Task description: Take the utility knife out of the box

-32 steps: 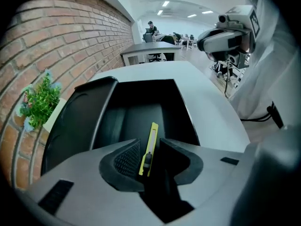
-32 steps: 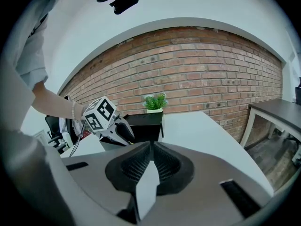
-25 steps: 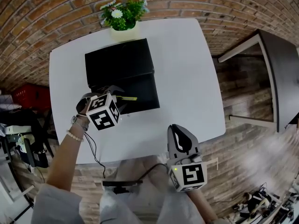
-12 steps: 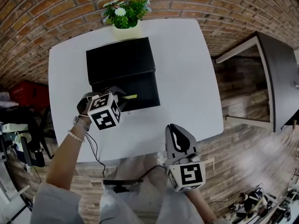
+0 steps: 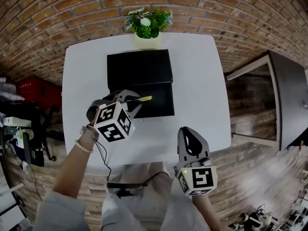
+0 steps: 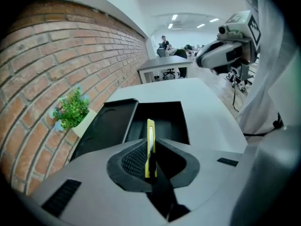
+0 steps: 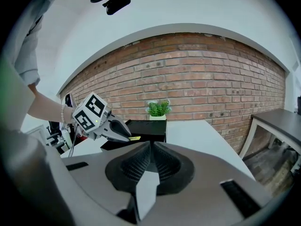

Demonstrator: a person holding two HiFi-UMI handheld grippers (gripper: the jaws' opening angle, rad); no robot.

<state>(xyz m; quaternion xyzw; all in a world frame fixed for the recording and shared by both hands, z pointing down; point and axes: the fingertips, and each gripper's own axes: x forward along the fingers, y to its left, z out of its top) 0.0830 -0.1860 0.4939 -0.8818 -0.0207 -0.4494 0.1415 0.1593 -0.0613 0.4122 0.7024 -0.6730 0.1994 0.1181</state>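
A thin yellow utility knife (image 6: 150,145) stands edge-on between the pads of my left gripper (image 6: 151,150), whose jaws have just closed onto it. In the head view the left gripper (image 5: 131,98) holds the knife (image 5: 143,99) just above the front left of the open black box (image 5: 161,105). The box's lid (image 5: 139,66) lies flat behind it. My right gripper (image 5: 191,137) hovers off the table's near edge, shut with nothing in it. From the right gripper view (image 7: 150,147) the left gripper (image 7: 123,132) and knife (image 7: 135,138) show in front of the box (image 7: 148,125).
The box rests on a white table (image 5: 202,90) against a brick wall, and a small potted plant (image 5: 147,23) stands behind the lid. A dark table (image 5: 288,95) is to the right and a red crate (image 5: 38,90) to the left. A cable hangs near my lap.
The left gripper has closed on the knife, which lay in the box, and lifted it upward. The right gripper has risen a little.
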